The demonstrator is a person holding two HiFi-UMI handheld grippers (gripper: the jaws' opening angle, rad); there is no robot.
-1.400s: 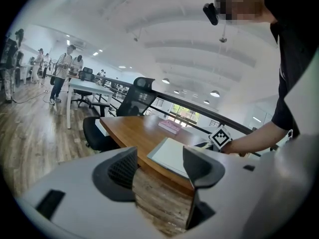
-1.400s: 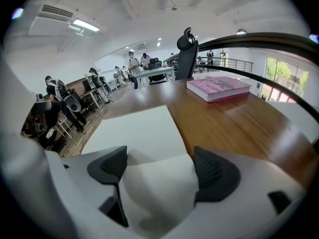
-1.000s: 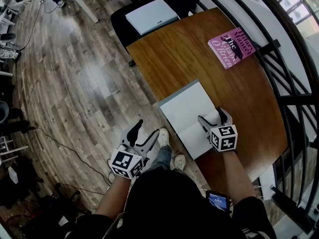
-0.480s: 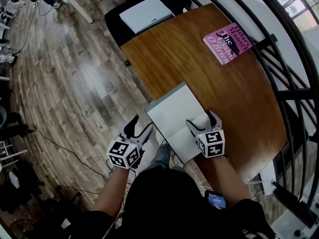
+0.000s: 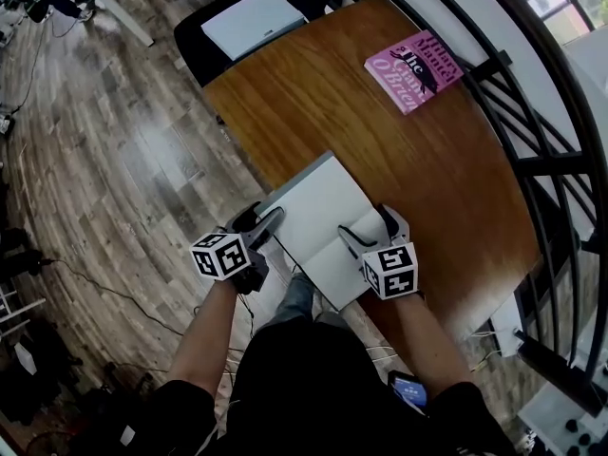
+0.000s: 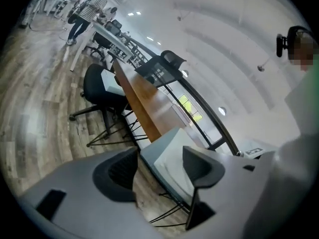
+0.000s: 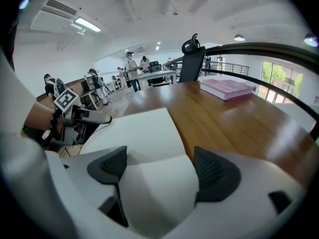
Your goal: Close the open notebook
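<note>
The open notebook [image 5: 318,212] lies with blank white pages at the near left edge of the wooden table [image 5: 380,141]. My left gripper [image 5: 261,224] is open at the notebook's left edge, which overhangs the table. In the left gripper view the notebook's edge [image 6: 167,151] sits between the jaws of the left gripper [image 6: 159,166]. My right gripper [image 5: 369,228] is open over the near page. In the right gripper view that page [image 7: 157,183] bulges up between the jaws of the right gripper [image 7: 159,176], while the far page [image 7: 134,128] lies flat.
A pink book [image 5: 413,69] lies at the table's far right. A black chair with a grey folder [image 5: 249,22] on its seat stands beyond the far end. A black railing [image 5: 551,160] runs along the table's right side. Wooden floor [image 5: 114,160] is on the left.
My left gripper has risen from below the table's edge to the notebook's left edge. The right gripper stays over the near page.
</note>
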